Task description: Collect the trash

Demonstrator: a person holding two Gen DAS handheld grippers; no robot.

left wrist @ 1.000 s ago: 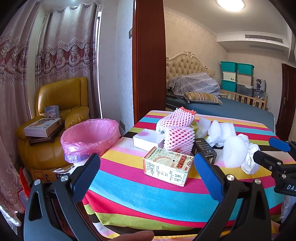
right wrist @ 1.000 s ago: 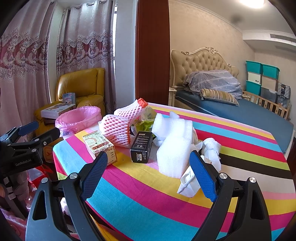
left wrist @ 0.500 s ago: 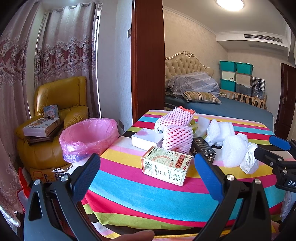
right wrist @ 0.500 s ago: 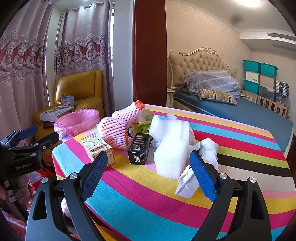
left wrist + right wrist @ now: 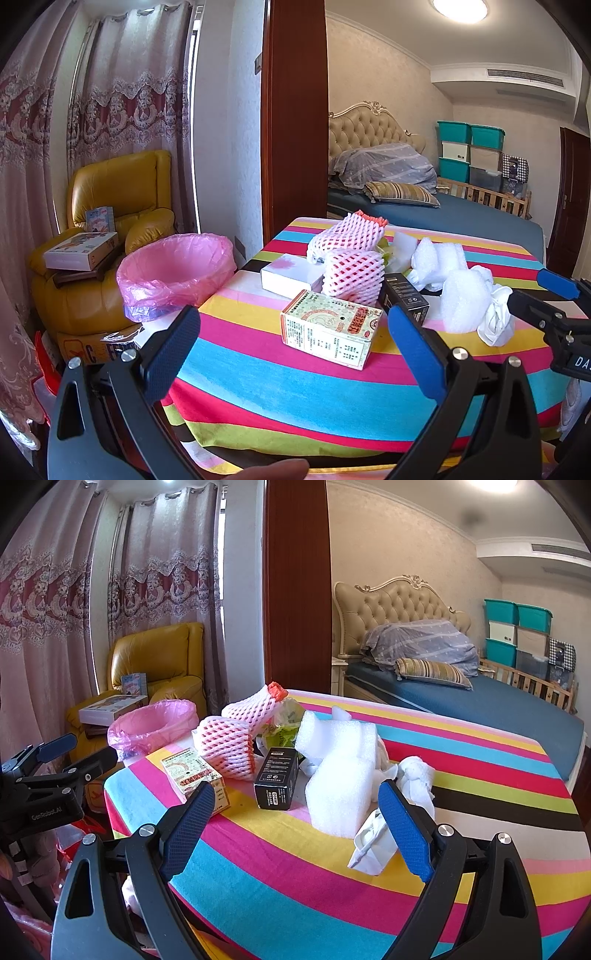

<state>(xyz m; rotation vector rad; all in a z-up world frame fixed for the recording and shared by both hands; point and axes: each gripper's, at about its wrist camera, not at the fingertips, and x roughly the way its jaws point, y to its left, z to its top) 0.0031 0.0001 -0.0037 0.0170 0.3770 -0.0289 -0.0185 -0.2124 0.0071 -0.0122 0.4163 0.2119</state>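
Note:
Trash lies in a heap on the striped table (image 5: 258,376) (image 5: 295,878): a printed carton (image 5: 330,328) (image 5: 195,775), a black box (image 5: 406,297) (image 5: 277,777), a white box (image 5: 291,275), pink foam nets (image 5: 351,277) (image 5: 227,746), white foam pieces (image 5: 460,301) (image 5: 341,775) and crumpled white paper (image 5: 496,315) (image 5: 373,843). A bin lined with a pink bag (image 5: 175,266) (image 5: 151,727) stands left of the table. My left gripper (image 5: 295,354) is open before the carton, holding nothing. My right gripper (image 5: 297,825) is open before the foam, also holding nothing.
A yellow armchair (image 5: 110,229) with boxes on it stands behind the bin by the curtains. A dark wooden door frame (image 5: 295,122) rises behind the table. A bed (image 5: 461,221) and stacked storage bins (image 5: 469,155) fill the room beyond.
Both views have shifted slightly, and the table items sit a little farther from the grippers. Both grippers stay open and nothing on the table has moved.

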